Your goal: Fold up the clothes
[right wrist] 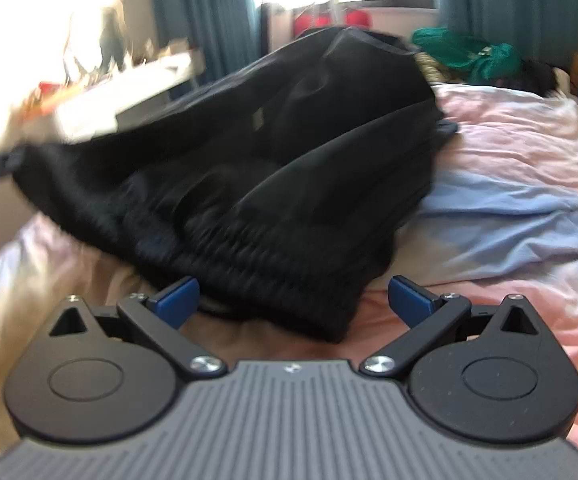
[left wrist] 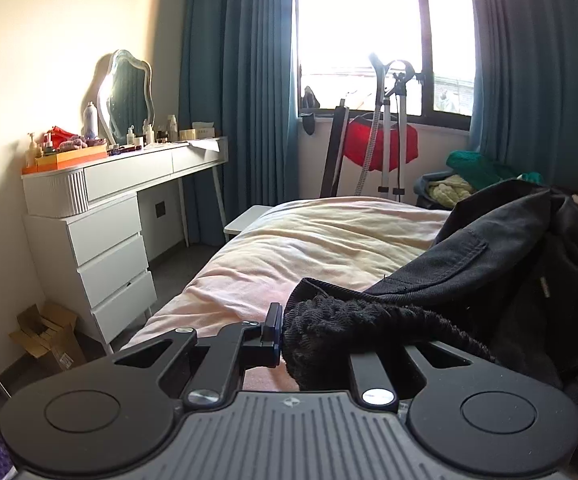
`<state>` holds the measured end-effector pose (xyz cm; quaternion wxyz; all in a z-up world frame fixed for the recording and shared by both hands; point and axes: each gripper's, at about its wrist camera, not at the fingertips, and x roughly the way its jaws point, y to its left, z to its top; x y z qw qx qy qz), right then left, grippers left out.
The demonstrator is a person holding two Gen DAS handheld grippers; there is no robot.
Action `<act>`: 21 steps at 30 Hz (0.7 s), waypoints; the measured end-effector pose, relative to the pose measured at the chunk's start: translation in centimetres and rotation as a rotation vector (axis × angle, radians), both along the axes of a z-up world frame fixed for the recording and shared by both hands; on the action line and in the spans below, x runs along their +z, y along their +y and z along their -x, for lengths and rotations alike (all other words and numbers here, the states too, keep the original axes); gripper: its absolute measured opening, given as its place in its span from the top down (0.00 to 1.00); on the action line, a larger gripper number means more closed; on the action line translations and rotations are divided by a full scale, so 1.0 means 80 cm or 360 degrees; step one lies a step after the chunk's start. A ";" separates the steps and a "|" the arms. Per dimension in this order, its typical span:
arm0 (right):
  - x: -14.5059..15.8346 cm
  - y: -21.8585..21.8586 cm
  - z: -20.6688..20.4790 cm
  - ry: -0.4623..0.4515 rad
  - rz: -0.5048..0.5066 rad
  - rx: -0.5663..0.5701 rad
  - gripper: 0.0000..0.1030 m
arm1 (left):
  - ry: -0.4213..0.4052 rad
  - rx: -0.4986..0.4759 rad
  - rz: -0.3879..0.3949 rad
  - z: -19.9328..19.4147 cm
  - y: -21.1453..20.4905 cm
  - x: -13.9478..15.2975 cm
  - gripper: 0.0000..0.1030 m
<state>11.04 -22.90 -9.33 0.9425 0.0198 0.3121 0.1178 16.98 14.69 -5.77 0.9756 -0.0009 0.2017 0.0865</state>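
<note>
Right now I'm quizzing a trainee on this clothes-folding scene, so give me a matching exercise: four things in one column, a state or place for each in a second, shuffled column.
Things:
1. left hand-held gripper
2. right hand-held gripper
3. black garment
4. mirror

States or places:
A. standing on the white dressing table
B. open, its blue pads apart
C. closed on the garment's fuzzy black edge
D. heaped on the pink bedding

Pairs: 1-C, 2-B, 3-D, 4-A
</note>
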 end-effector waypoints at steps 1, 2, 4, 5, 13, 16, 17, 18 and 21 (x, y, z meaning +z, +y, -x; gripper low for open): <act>-0.005 0.006 -0.002 0.0008 0.0047 -0.0034 0.01 | 0.0016 0.0008 0.0002 0.000 0.000 -0.003 0.88; -0.009 0.008 -0.006 0.0019 0.0068 -0.0073 0.03 | 0.0031 0.0017 0.0004 0.001 -0.001 -0.007 0.88; -0.015 0.005 -0.016 0.0042 0.0080 -0.0157 0.22 | 0.0074 0.0019 0.0004 -0.001 -0.002 -0.015 0.87; -0.017 -0.002 -0.020 0.0044 0.0084 -0.0206 0.28 | 0.0090 0.0017 -0.0002 0.001 -0.005 -0.017 0.87; -0.003 -0.019 0.000 -0.0429 -0.0014 -0.0351 0.44 | 0.0256 -0.0167 0.0069 -0.002 0.008 -0.038 0.80; -0.009 -0.020 -0.007 -0.0317 -0.0062 -0.0327 0.54 | 0.0269 -0.0187 0.0031 0.007 0.012 -0.042 0.62; -0.013 -0.021 -0.010 -0.0263 -0.0077 -0.0323 0.55 | 0.0290 -0.0202 0.0052 0.012 0.013 -0.040 0.61; -0.016 -0.023 -0.013 -0.0208 -0.0092 -0.0320 0.58 | 0.0312 -0.0218 0.0073 0.016 0.013 -0.038 0.61; -0.020 -0.022 -0.016 -0.0138 -0.0086 -0.0314 0.71 | 0.0369 -0.0288 0.0172 0.032 0.011 -0.026 0.41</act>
